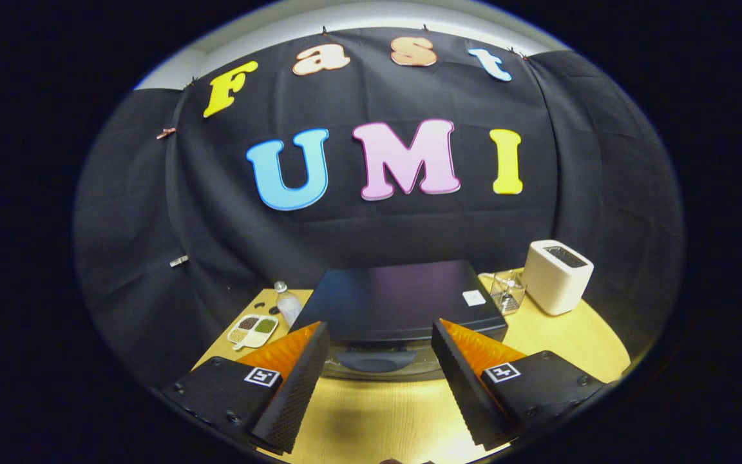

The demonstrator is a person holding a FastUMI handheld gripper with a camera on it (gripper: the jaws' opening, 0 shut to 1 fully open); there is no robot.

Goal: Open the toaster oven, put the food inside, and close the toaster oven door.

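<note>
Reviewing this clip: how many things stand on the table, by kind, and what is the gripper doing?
Appliances: 2 (black toaster oven, white toaster)
Bottles: 1 (bottle)
Glass containers: 1 (glass)
Divided dishes: 1 (dish)
Total: 5
The gripper is open above the table, holding nothing.

Nothing on the objects can be read as words or numbers. The gripper [379, 328], lower centre, has its fingers spread apart and empty, and each bears a square black-and-white coded marker [261, 376] [502, 372]. Just right of centre, a small white label [473, 297] on the oven [397, 299] top is too small to read.
</note>
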